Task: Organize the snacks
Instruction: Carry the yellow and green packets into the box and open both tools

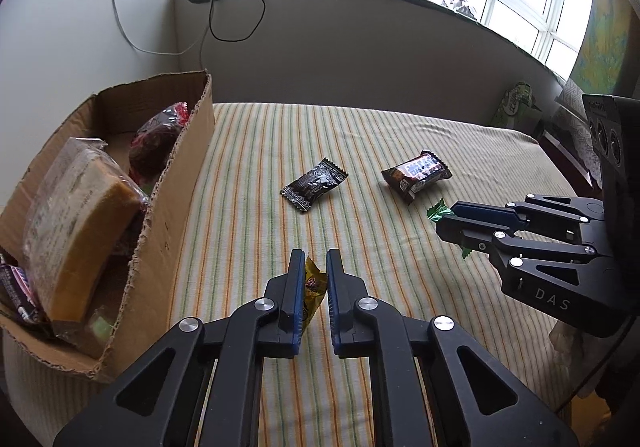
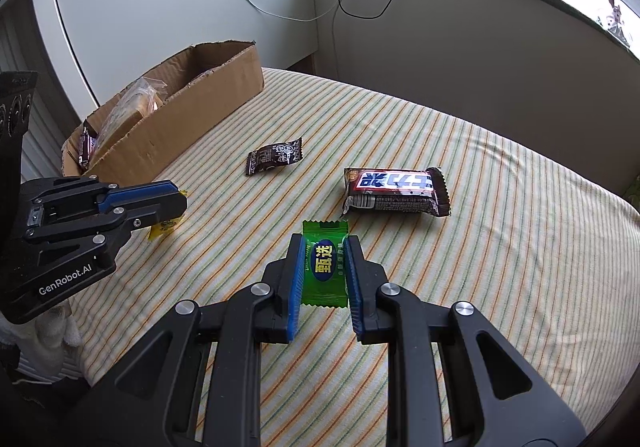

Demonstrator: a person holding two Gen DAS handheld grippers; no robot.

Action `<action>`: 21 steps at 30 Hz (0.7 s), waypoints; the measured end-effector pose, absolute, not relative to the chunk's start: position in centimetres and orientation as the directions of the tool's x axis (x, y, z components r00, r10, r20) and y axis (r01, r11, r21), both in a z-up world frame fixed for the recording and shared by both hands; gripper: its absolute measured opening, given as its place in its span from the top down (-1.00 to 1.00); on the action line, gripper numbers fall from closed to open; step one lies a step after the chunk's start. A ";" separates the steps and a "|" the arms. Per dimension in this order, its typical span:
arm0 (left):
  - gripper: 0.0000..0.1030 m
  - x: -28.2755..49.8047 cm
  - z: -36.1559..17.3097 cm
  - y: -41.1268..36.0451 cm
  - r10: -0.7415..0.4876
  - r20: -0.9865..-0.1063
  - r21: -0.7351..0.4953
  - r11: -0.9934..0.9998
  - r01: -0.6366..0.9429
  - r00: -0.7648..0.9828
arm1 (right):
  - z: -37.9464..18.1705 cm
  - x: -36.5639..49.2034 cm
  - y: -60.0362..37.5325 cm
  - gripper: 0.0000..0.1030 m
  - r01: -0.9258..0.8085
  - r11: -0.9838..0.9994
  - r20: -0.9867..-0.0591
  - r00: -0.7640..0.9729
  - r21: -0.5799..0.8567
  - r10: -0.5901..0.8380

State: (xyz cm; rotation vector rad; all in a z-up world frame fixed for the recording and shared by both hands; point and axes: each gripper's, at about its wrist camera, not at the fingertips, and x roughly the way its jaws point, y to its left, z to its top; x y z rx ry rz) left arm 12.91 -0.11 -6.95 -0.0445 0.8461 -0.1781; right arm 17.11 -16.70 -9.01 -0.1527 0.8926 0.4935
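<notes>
- Foil-wrapped, light, crinkly snacks; best pinched across the flat middle, as wrapper ends would slip
- Left tongs [image 1: 311, 279] clamped on yellow candy [image 1: 314, 291], near the box [image 1: 176, 183]
- Right tongs [image 2: 324, 271] clamped on green candy [image 2: 325, 263], above the striped bed [image 2: 500, 247]
- Two loose on the bed: one dark sachet [image 2: 274, 156], one brown bar [image 2: 394, 191]
- One box, several snacks inside
</notes>
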 end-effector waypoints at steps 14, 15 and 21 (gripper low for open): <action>0.85 12.1 -3.5 3.3 -0.273 -0.676 -0.280 0.954 0.104 0.684 | -7.4 16.8 -16.1 0.60 -0.496 0.866 -0.751 0.547 0.063 0.368; 0.85 12.0 -3.0 3.7 -0.275 -0.670 -0.287 0.953 0.101 0.689 | -7.1 16.9 -15.9 0.61 -0.498 0.865 -0.748 0.550 0.062 0.370; 0.85 12.2 -1.5 6.4 -0.236 -0.648 -0.291 0.955 0.051 0.724 | -5.3 17.9 -14.2 0.61 -0.521 0.852 -0.731 0.563 0.049 0.386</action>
